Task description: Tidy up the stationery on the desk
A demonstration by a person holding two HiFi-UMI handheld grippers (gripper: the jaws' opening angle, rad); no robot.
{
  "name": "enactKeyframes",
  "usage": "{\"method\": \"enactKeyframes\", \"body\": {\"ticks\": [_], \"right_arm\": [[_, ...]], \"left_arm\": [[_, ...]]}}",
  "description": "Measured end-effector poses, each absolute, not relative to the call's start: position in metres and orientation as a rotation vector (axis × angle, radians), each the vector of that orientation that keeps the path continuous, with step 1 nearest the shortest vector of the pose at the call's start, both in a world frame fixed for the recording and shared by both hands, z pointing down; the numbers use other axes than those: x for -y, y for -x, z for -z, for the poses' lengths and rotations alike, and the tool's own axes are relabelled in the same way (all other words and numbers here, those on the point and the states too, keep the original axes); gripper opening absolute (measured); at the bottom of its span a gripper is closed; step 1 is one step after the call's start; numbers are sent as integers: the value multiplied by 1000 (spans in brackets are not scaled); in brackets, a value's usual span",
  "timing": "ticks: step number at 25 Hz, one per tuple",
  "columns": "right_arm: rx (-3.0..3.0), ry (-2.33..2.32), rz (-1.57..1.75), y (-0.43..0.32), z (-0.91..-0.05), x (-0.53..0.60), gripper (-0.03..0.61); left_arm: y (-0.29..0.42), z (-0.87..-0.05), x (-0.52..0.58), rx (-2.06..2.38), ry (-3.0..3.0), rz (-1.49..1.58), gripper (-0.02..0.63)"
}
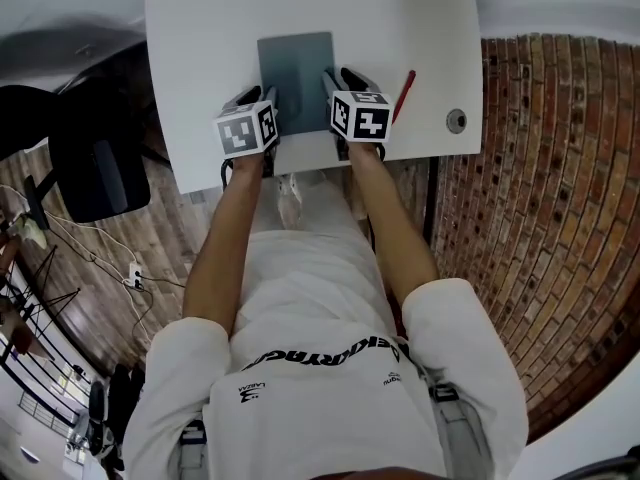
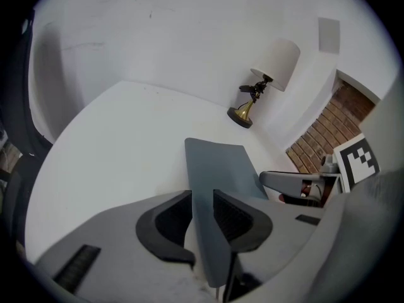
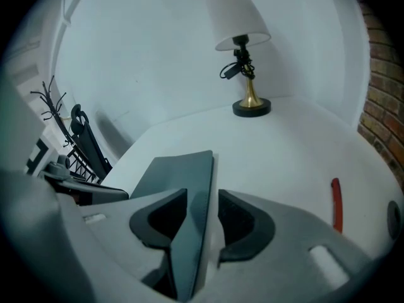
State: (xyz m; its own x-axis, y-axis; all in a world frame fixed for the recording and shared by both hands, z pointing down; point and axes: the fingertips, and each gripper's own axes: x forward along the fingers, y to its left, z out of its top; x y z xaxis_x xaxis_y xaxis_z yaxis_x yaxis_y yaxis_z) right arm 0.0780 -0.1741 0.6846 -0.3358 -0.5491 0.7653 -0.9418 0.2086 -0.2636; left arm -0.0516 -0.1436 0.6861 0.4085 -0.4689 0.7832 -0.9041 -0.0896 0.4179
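A dark grey notebook [image 1: 296, 68] lies flat on the white desk [image 1: 200, 48], near its front edge. My left gripper [image 1: 255, 98] is shut on the notebook's near left edge, and my right gripper [image 1: 340, 78] is shut on its near right edge. In the left gripper view the grey cover [image 2: 218, 169] runs between the two dark pads of the left gripper [image 2: 202, 216]. The right gripper view shows the same cover [image 3: 180, 175] pinched inside the right gripper [image 3: 202, 216]. A red pen [image 1: 403, 95] lies on the desk just right of the right gripper, also visible as a red pen [image 3: 337, 204] there.
A table lamp [image 3: 243, 49] with a white shade and brass base stands at the desk's far side, seen as a lamp [image 2: 262, 87] from the left too. A round cable hole [image 1: 456, 120] sits near the desk's right front corner. A black chair [image 1: 95, 168] stands left of the desk.
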Motion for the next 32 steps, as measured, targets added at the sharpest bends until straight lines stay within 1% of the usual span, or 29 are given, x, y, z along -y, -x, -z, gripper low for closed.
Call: {"method": "enactKeyframes", "body": {"ticks": [2,6,7,12,14,19,22,26,29,32], "right_arm": [[1976,-1403,-998,-86,-676,172,149],[1985,-1473,-1045,-107,-657,167,149],[1985,-1493,-1046,-115,-652,165,149],[1945,-1591,-1019,-162,-636,155,147],[1912,-1627,-1013,-183,-634,149,137],[1827,-1683,-1013,-226,-641,138,137],[1753,-1723,-1032,-247,-652,133,121],[1676,-1729,-1056,-263,-667,128,120],[1646,-1732,-1074,-268,-677,125,95],[1649,-1726,-1110,-267,-684,126,95]], "left_arm": [[58,-677,144,1241,-1736,-584,81],[57,-652,144,1291,-1851,-561,2],[55,-646,143,1297,-1885,-556,-2],[41,-609,138,1331,-2041,-469,-3],[36,-591,135,1344,-2107,-438,-3],[20,-550,121,1329,-2270,-420,-3],[14,-531,105,1307,-2326,-413,-2],[2,-513,82,1255,-2382,-419,-2],[-5,-506,68,1215,-2410,-423,-2],[-6,-501,63,1223,-2411,-422,-2]]}}
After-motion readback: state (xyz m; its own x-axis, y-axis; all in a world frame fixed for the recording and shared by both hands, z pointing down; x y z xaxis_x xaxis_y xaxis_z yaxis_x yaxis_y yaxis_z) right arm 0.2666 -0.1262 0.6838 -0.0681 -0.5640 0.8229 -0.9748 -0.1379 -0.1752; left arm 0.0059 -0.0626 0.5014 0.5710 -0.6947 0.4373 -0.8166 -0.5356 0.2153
